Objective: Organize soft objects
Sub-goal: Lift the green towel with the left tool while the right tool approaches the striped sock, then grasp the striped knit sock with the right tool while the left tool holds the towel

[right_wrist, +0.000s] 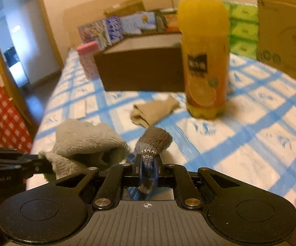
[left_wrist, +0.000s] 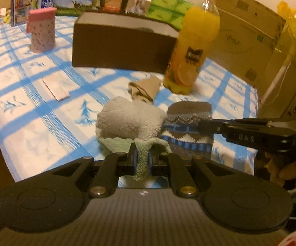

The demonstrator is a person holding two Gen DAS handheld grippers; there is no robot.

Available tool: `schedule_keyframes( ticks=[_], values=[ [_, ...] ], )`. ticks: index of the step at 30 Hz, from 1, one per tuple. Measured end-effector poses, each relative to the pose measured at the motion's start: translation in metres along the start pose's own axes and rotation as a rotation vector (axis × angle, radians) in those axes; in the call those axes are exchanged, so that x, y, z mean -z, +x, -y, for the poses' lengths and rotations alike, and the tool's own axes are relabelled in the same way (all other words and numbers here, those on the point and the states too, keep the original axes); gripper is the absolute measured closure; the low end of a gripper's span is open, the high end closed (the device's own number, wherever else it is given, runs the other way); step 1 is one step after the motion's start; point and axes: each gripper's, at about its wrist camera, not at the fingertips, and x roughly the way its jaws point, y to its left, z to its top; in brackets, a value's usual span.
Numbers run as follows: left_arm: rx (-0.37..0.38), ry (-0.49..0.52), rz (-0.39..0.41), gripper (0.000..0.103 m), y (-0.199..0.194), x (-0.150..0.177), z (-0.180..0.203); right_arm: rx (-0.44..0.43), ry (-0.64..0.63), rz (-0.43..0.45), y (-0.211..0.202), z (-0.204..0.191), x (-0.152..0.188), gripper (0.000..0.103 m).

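Socks are the business on this blue-checked bedspread (left_wrist: 35,110), and the orange juice bottle (left_wrist: 195,41) standing on it serves as the marker for everything else. A fluffy grey sock (left_wrist: 127,119) lies in front of the bottle and toward its left; its pale green cuff runs back into the left gripper (left_wrist: 141,160), whose jaws are closed down tight on that fabric. Touching the fluffy sock on its right, and straight in front of the bottle, sits a knitted patterned sock (left_wrist: 186,127) in brown, blue and white. The right gripper (right_wrist: 146,170) has its jaws nearly together, pinched on that knitted sock's end, and the rest of the sock rises from the jaws toward the bottle. Seen from the left wrist, the right tool reaches in from the right edge onto the patterned sock. A small tan sock (right_wrist: 154,110) lies crumpled just left of the bottle's base, apart from both grippers. Behind and left of the bottle stands an open brown box (left_wrist: 123,47); something dark may lie inside it, though blur hides it. Farther left of the box stands a pink container (left_wrist: 43,30).
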Motion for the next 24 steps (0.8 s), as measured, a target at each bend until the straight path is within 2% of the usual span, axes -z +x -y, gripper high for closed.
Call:
schedule_keyframes(
  ticks=[3, 5, 6, 8, 10, 11, 15, 24],
  values=[
    [0.006, 0.005, -0.021, 0.089, 0.006, 0.003, 0.001, 0.01, 0.054, -0.024, 0.004, 0.009, 0.0, 0.092],
    [-0.002, 0.006, -0.024, 0.082, 0.006, 0.003, -0.001, 0.022, 0.084, -0.044, 0.007, 0.014, -0.002, 0.085],
    [-0.007, 0.011, -0.023, 0.078, 0.006, 0.003, -0.003, 0.031, 0.092, -0.051, 0.008, 0.017, -0.002, 0.077],
    [-0.024, 0.022, -0.018, 0.063, 0.007, -0.001, -0.007, 0.034, 0.111, -0.05, 0.008, 0.021, -0.003, 0.065],
    [-0.035, 0.033, -0.018, 0.055, 0.009, -0.004, -0.009, 0.037, 0.134, -0.052, 0.01, 0.025, -0.003, 0.05],
    [-0.031, 0.035, -0.018, 0.05, 0.012, -0.007, -0.011, 0.041, 0.139, -0.049, 0.01, 0.025, -0.004, 0.049],
    [-0.013, 0.019, -0.026, 0.04, 0.029, -0.017, -0.012, 0.06, 0.145, -0.048, 0.013, 0.027, -0.005, 0.045],
    [-0.032, 0.021, -0.053, 0.039, 0.086, -0.028, -0.005, 0.083, 0.22, -0.055, 0.012, 0.047, -0.001, 0.041]
  ],
)
